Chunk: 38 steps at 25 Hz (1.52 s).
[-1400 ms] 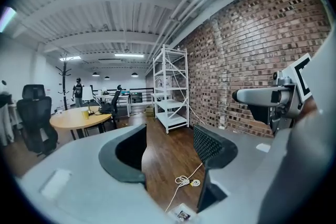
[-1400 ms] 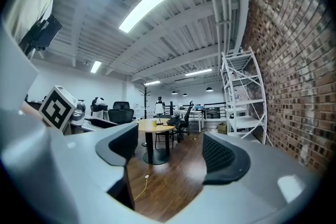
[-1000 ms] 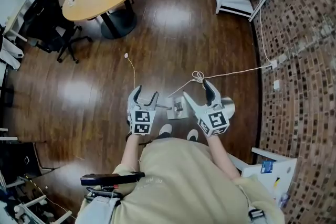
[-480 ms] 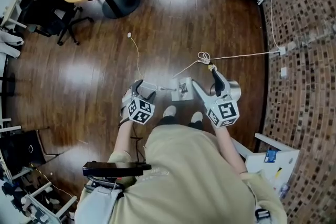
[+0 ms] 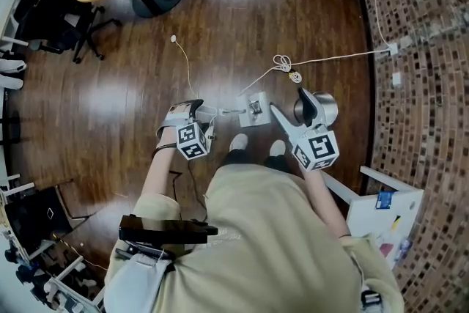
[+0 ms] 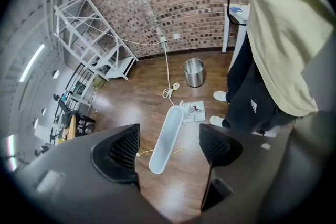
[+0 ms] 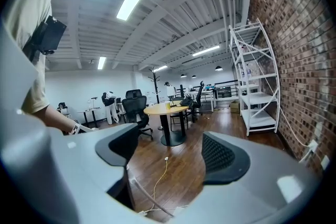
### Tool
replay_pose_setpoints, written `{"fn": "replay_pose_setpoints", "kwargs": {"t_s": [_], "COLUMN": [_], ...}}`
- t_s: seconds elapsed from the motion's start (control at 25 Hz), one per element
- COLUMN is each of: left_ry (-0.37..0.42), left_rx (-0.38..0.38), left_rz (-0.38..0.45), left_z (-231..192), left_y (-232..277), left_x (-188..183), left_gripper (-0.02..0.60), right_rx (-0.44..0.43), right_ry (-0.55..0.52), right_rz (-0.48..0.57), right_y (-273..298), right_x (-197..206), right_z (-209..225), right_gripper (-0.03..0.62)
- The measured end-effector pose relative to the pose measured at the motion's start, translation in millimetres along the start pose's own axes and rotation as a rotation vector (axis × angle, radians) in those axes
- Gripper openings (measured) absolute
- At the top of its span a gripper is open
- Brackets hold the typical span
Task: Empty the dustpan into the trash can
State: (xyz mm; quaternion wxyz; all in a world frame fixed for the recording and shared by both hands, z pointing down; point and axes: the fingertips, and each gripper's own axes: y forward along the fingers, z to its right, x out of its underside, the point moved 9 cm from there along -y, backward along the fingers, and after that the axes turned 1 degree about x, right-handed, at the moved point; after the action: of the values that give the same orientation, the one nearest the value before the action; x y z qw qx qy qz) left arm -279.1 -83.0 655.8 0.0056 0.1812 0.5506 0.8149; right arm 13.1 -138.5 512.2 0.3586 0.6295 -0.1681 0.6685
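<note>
Dustpan lies on the floor by your shoes, its handle below your left gripper. That gripper's jaws have just been opening and clamp nothing. Step in hand: the reach. Next, lower onto the handle and close. Your right gripper is spread and empty. The trash can stands near the floor's brick-wall edge.

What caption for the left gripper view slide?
Left claw, jaws just opening, white dustpan handle between them ungripped; steel trash can beyond.
</note>
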Motion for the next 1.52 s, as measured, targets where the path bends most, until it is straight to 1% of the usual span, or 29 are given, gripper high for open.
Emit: {"fn": "replay_pose_setpoints", "kwargs": {"t_s": [0.12,0.2,0.44,0.6,0.68,0.76,0.84,0.92,0.96,1.12,1.28,1.52], "left_ry": [0.102,0.153,0.167,0.179,0.168,0.180,0.220,0.238,0.247,0.293,0.307,0.304], "left_rx": [0.080,0.119,0.219,0.260,0.277,0.273,0.226,0.175,0.158,0.114,0.138,0.137], "left_rz": [-0.045,-0.074,-0.085,-0.101,-0.102,-0.113,-0.114,-0.097,-0.092,-0.089,-0.108,-0.108], "left_z": [-0.7,-1.8,-3.3,-1.2,0.8,4.6,5.1,1.1,-0.4,-0.9,0.4,4.3], "left_y": [17.6,28.9,60.0,80.6,91.1,101.3,107.7,110.9,112.3,116.8,116.6,115.8], "left_x": [6.0,8.5,9.7,9.1,7.7,8.4,9.4,5.5,1.8,-13.4,-15.3,-15.4], "left_gripper": [0.347,0.342,0.316,0.307,0.290,0.256,0.178,0.178,0.166,0.127,0.112,0.106], "right_rx": [0.011,0.018,0.059,0.094,0.110,0.127,0.146,0.165,0.173,0.187,0.181,0.201], "right_ry": [0.007,0.009,0.023,0.039,0.045,0.050,0.059,0.070,0.075,0.091,0.092,0.107], "right_rz": [0.001,0.003,0.000,-0.001,-0.003,-0.009,-0.012,-0.012,-0.012,-0.010,-0.007,0.007], "right_y": [-4.3,-7.8,-21.3,-31.8,-36.7,-41.6,-46.5,-51.0,-52.8,-56.0,-55.6,-61.2], "right_x": [3.1,4.5,7.6,11.5,13.5,15.7,18.4,20.9,21.7,22.0,21.5,21.8], "right_z": [-0.6,-0.8,0.4,2.5,3.5,4.2,5.4,7.8,9.4,12.3,10.7,18.7], "right_gripper": [0.370,0.370,0.370,0.370,0.370,0.370,0.370,0.370,0.370,0.368,0.368,0.368]}}
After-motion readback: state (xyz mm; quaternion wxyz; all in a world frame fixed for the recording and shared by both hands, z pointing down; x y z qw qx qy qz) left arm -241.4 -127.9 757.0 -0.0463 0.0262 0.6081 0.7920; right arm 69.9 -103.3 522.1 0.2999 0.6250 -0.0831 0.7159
